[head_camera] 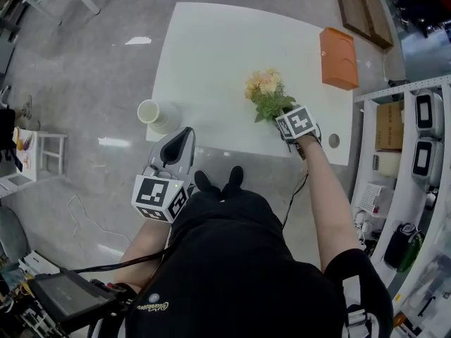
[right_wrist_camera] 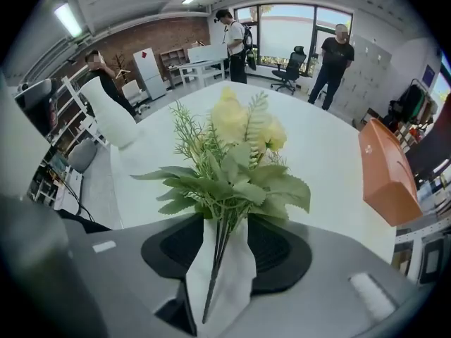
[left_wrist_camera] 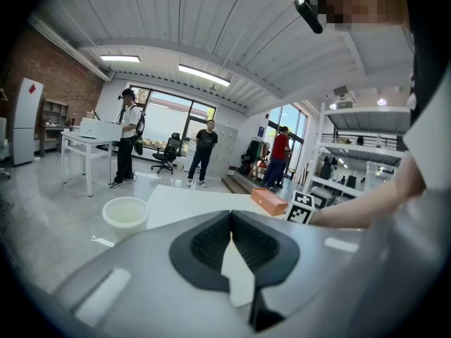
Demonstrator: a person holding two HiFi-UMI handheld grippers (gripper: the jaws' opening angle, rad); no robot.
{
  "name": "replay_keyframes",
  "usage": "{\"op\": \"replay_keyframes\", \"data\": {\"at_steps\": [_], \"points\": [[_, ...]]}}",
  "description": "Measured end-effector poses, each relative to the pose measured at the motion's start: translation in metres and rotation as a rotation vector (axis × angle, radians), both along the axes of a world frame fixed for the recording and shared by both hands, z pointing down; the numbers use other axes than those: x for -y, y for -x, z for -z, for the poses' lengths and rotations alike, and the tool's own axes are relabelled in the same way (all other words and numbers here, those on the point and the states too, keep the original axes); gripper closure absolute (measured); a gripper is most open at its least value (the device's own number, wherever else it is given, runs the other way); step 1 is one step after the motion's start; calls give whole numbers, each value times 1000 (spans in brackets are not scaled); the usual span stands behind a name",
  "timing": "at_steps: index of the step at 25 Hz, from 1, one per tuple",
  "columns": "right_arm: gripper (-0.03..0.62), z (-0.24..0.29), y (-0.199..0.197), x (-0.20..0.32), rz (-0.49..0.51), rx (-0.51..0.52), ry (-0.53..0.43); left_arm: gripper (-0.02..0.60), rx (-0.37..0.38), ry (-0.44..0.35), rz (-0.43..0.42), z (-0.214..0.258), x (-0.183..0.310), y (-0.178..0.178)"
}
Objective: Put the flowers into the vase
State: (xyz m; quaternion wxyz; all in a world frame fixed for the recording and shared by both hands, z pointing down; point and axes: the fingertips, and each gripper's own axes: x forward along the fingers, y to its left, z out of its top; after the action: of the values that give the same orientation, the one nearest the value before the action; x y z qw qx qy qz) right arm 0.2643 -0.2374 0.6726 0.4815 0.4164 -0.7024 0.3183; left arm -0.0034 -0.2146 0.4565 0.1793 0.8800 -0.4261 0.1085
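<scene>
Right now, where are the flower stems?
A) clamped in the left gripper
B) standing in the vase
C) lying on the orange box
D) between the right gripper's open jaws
D: in the right gripper view the stems of the flowers run down the gap of the right gripper, whose jaws stand apart and do not press on them. The vase is empty.

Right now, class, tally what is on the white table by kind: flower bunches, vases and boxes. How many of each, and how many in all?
Flower bunch: 1
Vase: 1
Orange box: 1
Total: 3
</scene>
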Motion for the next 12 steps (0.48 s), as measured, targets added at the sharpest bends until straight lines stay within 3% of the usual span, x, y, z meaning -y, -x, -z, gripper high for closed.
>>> {"op": "replay_keyframes", "data": {"at_steps": [12], "points": [[448,-25,-7,10,-16,-42,105,574,12,-4,26,-4,2,10]]}}
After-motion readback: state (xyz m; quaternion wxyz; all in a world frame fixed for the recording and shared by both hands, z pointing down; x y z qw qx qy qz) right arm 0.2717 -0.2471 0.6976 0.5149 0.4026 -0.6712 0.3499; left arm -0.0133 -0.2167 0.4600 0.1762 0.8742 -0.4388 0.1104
